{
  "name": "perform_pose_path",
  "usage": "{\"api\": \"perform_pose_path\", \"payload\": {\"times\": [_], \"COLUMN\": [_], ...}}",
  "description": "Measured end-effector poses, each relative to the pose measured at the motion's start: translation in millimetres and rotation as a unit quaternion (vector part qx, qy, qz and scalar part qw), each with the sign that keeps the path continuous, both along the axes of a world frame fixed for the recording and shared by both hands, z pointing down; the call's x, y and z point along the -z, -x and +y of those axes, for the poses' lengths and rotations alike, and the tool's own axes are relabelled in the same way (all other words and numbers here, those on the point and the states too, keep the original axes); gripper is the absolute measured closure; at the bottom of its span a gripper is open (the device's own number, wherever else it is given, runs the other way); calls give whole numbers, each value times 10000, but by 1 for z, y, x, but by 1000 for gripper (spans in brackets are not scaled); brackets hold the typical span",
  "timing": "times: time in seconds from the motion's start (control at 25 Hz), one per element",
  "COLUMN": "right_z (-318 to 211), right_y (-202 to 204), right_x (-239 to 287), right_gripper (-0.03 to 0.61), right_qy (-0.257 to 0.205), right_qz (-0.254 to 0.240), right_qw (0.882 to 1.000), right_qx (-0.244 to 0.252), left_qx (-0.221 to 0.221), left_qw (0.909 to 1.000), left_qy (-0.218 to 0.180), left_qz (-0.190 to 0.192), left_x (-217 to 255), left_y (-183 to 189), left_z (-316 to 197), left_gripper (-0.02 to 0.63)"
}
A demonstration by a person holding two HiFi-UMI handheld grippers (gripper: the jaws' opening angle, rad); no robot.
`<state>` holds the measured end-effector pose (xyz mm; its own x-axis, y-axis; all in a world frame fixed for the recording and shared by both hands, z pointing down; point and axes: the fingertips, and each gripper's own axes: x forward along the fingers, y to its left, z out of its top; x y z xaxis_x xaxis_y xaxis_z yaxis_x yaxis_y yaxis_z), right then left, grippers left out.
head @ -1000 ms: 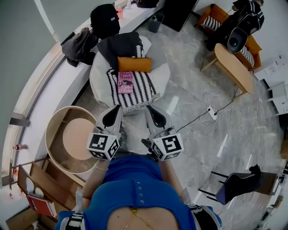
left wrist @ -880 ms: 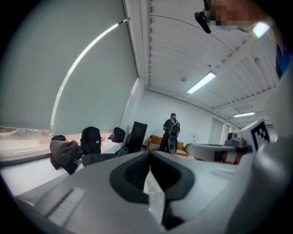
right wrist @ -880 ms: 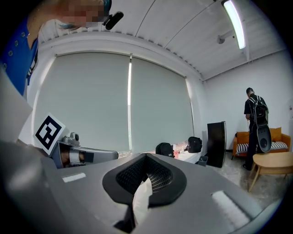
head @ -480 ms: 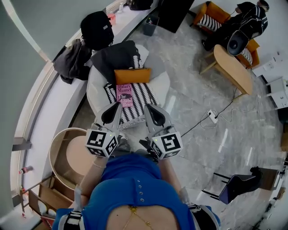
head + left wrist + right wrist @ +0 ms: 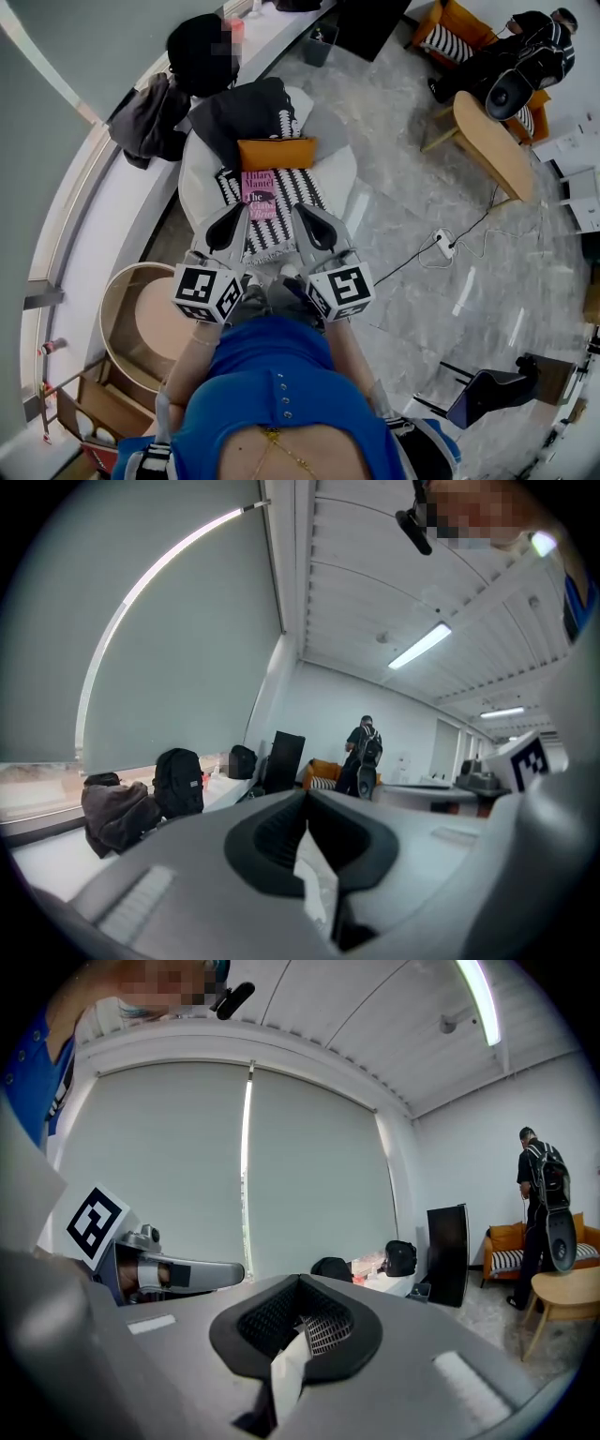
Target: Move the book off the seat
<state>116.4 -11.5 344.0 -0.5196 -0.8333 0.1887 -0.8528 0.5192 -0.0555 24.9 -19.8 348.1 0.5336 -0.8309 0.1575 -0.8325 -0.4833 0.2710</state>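
A pink book (image 5: 260, 194) lies flat on a black-and-white striped throw (image 5: 298, 190) on the white round seat (image 5: 196, 169). Behind the book are an orange cushion (image 5: 276, 153) and a black garment (image 5: 246, 108). In the head view my left gripper (image 5: 228, 226) is over the front of the throw, just left of and nearer than the book. My right gripper (image 5: 306, 218) is level with it, just right of the book. Both are shut and empty, touching nothing. In the gripper views the left gripper (image 5: 306, 795) and right gripper (image 5: 298, 1284) show only closed jaws and the room beyond.
A round wooden side table (image 5: 150, 319) stands left of me, beside the seat. A black backpack (image 5: 199, 47) and a dark jacket (image 5: 145, 117) lie on the window ledge. A power strip with cable (image 5: 441, 246) lies on the floor. Far right are a wooden table (image 5: 492, 141) and a person (image 5: 525, 37).
Both grippers have moved forward together toward the seat, and their tips now reach over the front of the striped throw beside the book. The jaws stayed shut.
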Motion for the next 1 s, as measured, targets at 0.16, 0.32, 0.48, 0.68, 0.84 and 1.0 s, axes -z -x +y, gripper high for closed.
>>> {"api": "perform_pose_path", "payload": {"times": [0.16,0.32,0.48,0.68,0.84,1.0], "right_z": [-13,-21,-27,-26,-28,-31], "right_y": [-9,-12,-13,-15,-18,-17], "right_x": [11,21,23,19,18,18], "right_gripper": [580,580,580,580,580,580], "right_qy": [-19,-67,-85,-55,-31,-28], "right_qz": [45,116,73,33,14,9], "right_qw": [9995,9976,9964,9957,9956,9956], "right_qx": [315,680,835,924,932,938], "left_qx": [254,466,591,666,632,594], "left_qw": [9997,9989,9981,9976,9979,9982], "left_qy": [-9,-27,-125,-109,-95,-105], "left_qz": [65,95,91,131,66,30], "left_x": [10,20,26,24,25,26], "left_y": [-15,-29,-34,-36,-39,-40], "left_z": [-7,-12,-15,-14,-15,-19], "left_gripper": [612,612,612,612,612,612]}}
